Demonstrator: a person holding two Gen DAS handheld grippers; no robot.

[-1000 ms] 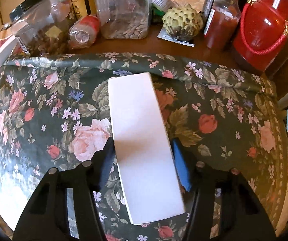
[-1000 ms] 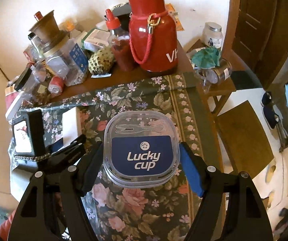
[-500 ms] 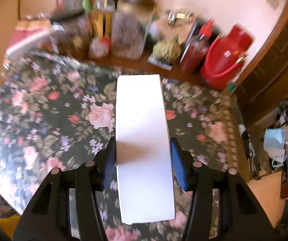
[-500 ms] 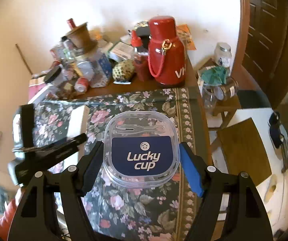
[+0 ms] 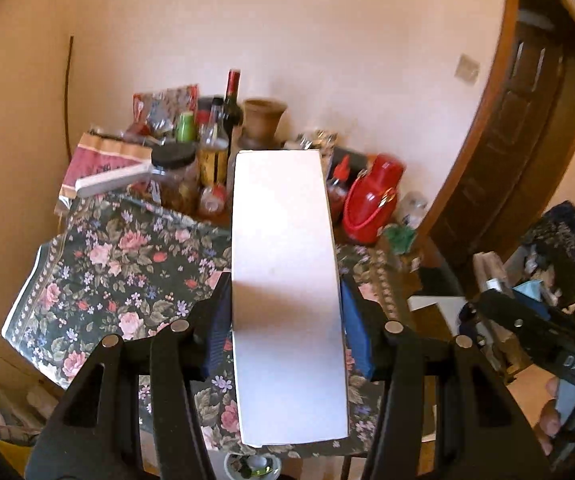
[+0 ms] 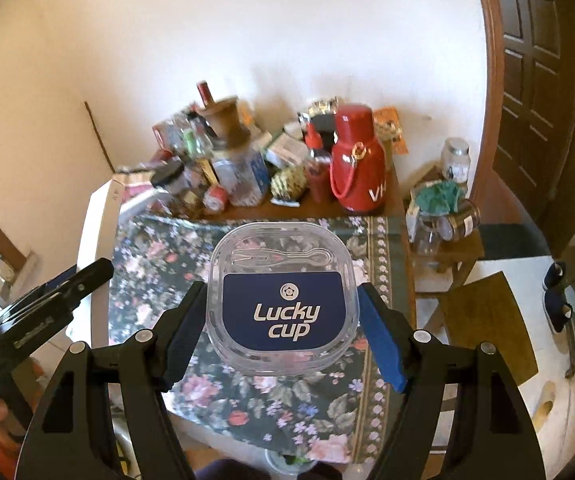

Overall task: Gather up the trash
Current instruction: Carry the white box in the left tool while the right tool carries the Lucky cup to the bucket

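1. The left gripper (image 5: 286, 304) is clamped on a long white box (image 5: 287, 280), held flat above the floral tablecloth (image 5: 119, 264); the box points toward 12 o'clock.
2. The right gripper (image 6: 281, 312) is clamped on a clear Lucky cup container (image 6: 281, 300), also off the table; the left tool shows at 9 o'clock.
3. Judgement: both pieces are lifted for carrying away; keep both grips firm and level, and clear the red flask (image 6: 357, 164) at 1 o'clock.
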